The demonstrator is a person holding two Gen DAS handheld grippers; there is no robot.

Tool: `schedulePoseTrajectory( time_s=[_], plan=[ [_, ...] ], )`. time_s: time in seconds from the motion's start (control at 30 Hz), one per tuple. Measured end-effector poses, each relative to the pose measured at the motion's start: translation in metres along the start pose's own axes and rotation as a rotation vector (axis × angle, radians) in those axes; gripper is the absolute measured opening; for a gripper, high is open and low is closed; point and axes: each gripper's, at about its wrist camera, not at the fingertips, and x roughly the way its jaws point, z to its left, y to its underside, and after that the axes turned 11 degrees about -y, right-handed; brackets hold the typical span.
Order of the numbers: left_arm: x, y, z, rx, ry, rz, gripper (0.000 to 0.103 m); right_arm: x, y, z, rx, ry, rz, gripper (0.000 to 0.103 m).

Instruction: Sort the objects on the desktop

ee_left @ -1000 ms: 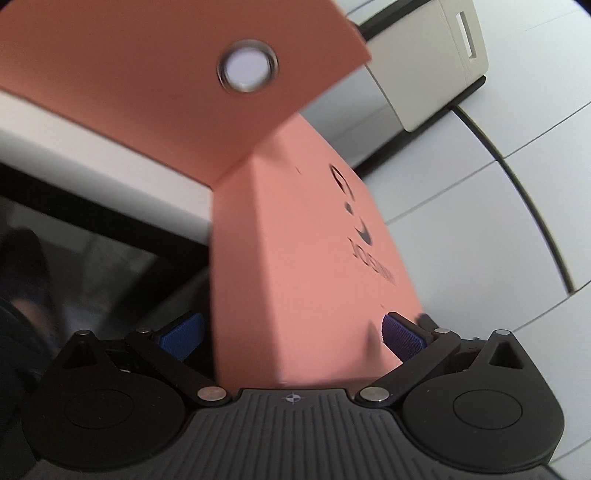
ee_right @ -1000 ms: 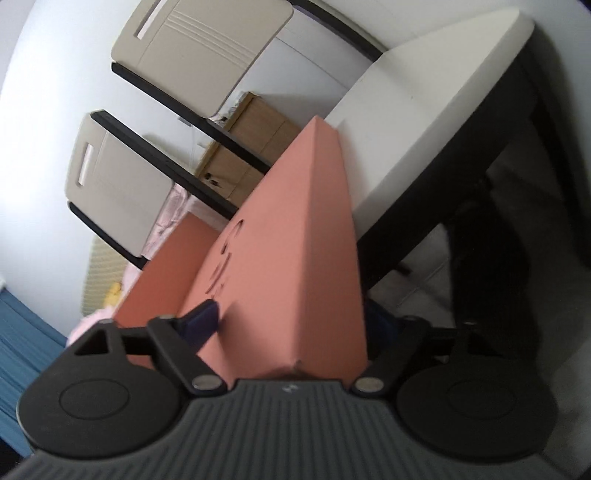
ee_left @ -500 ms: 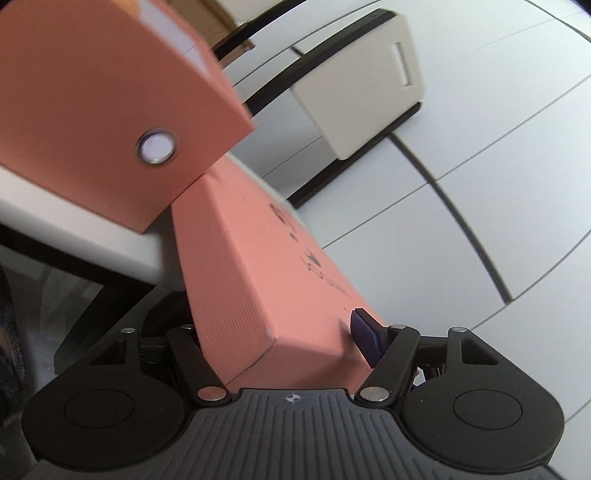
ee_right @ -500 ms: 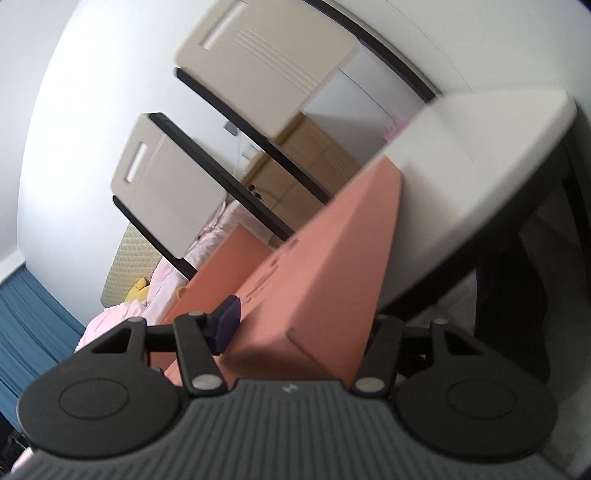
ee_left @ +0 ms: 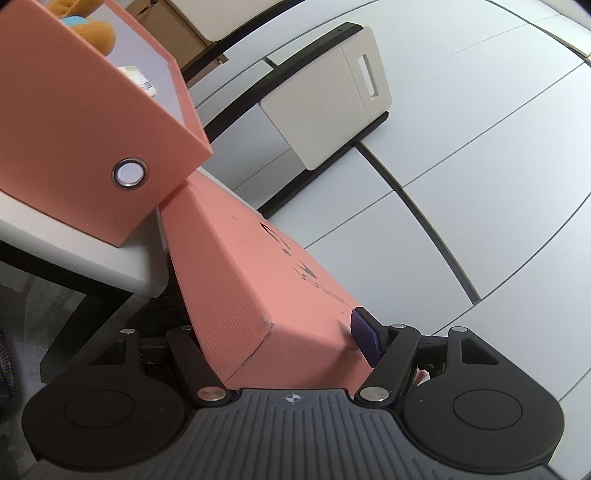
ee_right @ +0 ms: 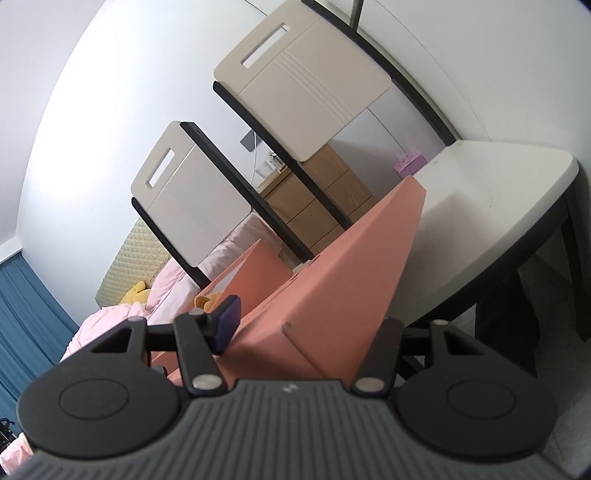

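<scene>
Salmon-pink ribbed cardboard lid [ee_left: 236, 280] sits clamped at both ends in your grippers; your left gripper [ee_left: 280, 343] pinches one corner, its blue ribbed pad [ee_left: 364, 338] pressed on the printed top face; your right gripper [ee_right: 295, 332] grips the other end, its blue pad [ee_right: 226, 326] flat against the lid; the lid hangs tilted beside the white table's [ee_left: 74, 240] edge; on that table stands a matching pink storage box [ee_left: 74, 110] with a metal eyelet [ee_left: 129, 172], an orange plush toy [ee_left: 88, 22] inside; cream chair backs [ee_right: 303, 81] stand beyond.
</scene>
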Motion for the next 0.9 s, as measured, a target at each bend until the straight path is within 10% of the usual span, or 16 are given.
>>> schedulePoseTrajectory(
  time_s=[0.53,0.9],
  plan=[
    [-0.048,-0.033,-0.041,0.096,0.066,-0.158,0.073,0.002,-0.04,0.056,-0.137,-0.118,-0.072,0.058],
    [-0.115,-0.092,0.001,0.072,-0.109,-0.366,0.074,0.149,-0.048,0.08,-0.128,-0.34,-0.022,0.058]
  ],
)
